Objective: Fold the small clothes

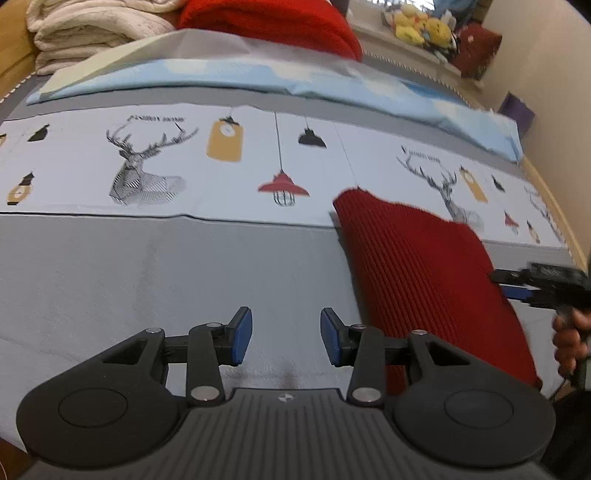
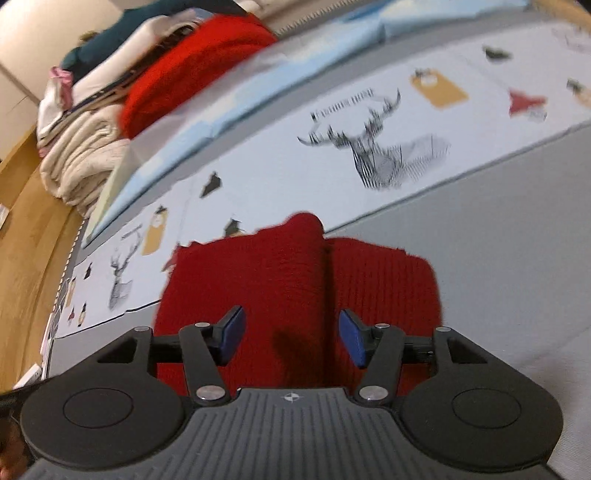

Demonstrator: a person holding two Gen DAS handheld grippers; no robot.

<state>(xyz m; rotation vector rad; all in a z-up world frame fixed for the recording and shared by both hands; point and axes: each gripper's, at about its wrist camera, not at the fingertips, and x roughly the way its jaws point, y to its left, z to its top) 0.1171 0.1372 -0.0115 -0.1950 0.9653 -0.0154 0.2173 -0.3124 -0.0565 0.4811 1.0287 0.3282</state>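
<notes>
Grey bedspread [image 2: 498, 258] holds red knit [image 2: 295, 288] under right tongs [image 2: 291, 338].

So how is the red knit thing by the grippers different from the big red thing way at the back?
The red ribbed knit garment lies flat on the gray sheet, folded over itself; the red bundle sits heaped high by the cream blankets. The garment shows clear ribs; the bundle looks smoother, though it is blurred. The garment is right under the right gripper; the bundle is far from both grippers. Both are red fabric.
</notes>
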